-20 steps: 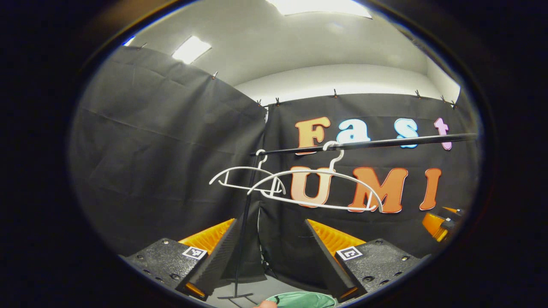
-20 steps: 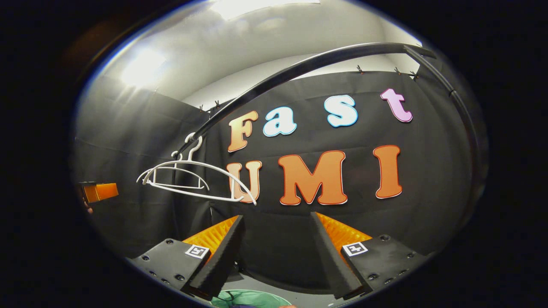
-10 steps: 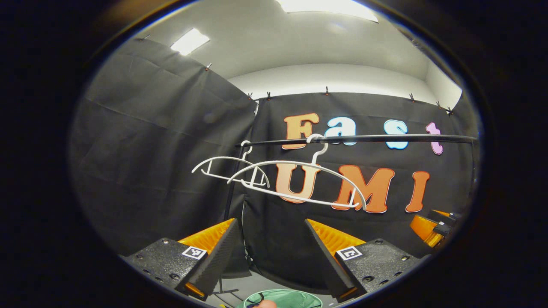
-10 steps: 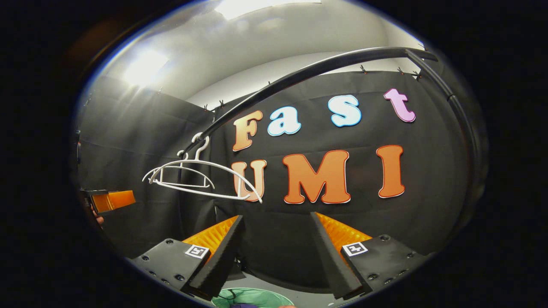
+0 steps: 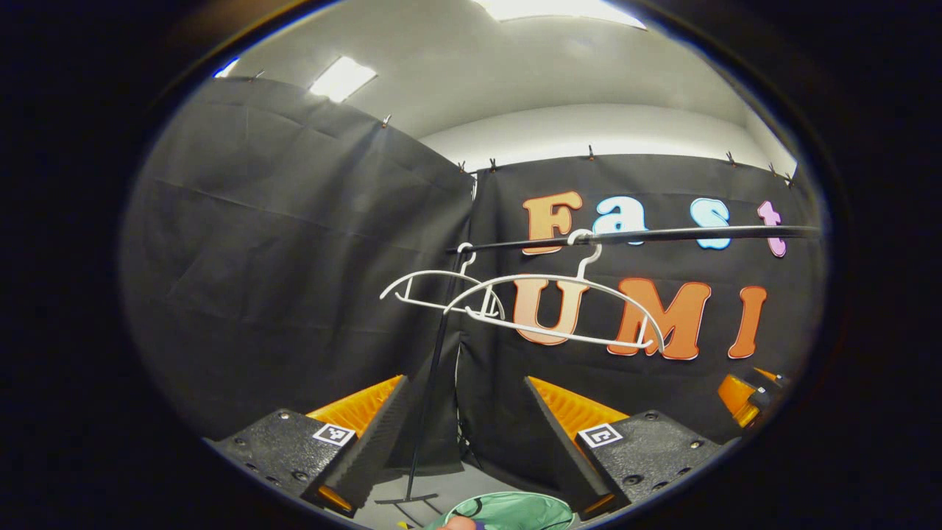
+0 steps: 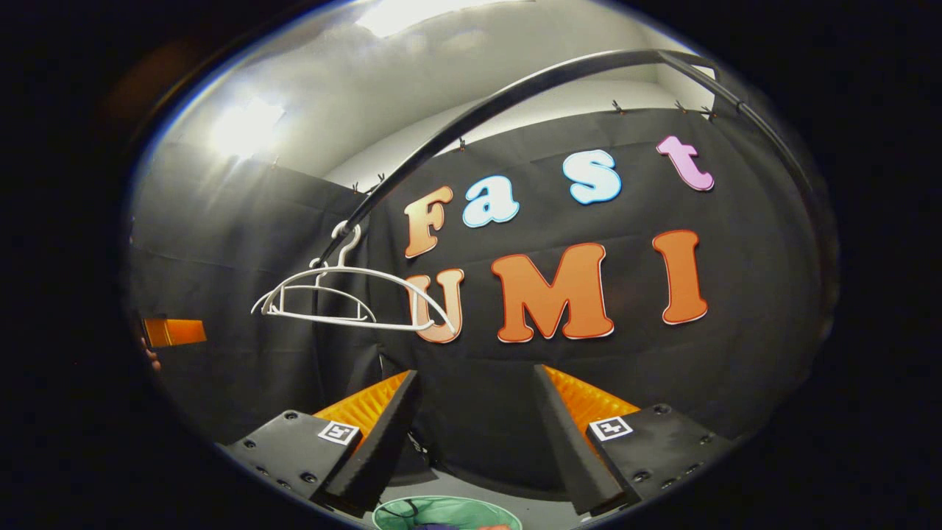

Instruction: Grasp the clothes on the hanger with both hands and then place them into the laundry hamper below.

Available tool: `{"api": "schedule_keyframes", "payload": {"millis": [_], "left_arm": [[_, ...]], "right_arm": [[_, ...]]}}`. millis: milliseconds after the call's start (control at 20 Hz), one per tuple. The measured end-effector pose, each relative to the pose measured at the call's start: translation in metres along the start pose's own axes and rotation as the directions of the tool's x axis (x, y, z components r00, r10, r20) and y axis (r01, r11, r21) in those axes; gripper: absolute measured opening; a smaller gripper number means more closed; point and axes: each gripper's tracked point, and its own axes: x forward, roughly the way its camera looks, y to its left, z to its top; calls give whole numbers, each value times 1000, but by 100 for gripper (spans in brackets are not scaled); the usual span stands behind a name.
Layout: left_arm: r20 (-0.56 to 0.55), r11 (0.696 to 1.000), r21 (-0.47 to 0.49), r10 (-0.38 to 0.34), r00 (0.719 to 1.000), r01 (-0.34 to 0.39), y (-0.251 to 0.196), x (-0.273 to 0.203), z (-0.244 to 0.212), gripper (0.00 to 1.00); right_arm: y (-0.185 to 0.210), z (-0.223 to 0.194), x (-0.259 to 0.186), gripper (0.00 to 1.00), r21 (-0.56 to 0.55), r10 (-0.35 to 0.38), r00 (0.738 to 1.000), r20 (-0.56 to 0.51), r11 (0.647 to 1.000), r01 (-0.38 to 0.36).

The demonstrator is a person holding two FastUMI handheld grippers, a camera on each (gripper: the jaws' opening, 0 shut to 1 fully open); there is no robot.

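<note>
In the left gripper view, the left gripper [image 5: 464,412] has its ridged, wedge-shaped fingers spread apart with nothing between them. Ahead, two thin white plastic hangers [image 5: 559,309] with curved shoulders hang bare from a slim black rail [image 5: 662,234] on a black stand. Below, the round green fabric laundry hamper [image 5: 515,509] sits on the grey floor, with clothes [image 5: 464,523] showing at its near edge. In the right gripper view, the right gripper [image 6: 475,416] is likewise spread wide and empty, above the same hamper [image 6: 445,511], where purple cloth [image 6: 441,525] lies inside. The left gripper's finger [image 6: 173,332] shows at the far left.
</note>
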Motion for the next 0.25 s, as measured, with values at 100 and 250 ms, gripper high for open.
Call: {"api": "schedule_keyframes", "payload": {"millis": [100, 250], "left_arm": [[3, 1000, -11, -27, 1000, 27, -8, 3, 1, 92], [10, 997, -22, -70, 997, 71, -19, 5, 3, 92]], "right_arm": [[-11, 4, -5, 98, -2, -26, 1000, 2, 1000, 26], [-25, 16, -12, 98, -32, -68, 997, 25, 997, 69]]}}
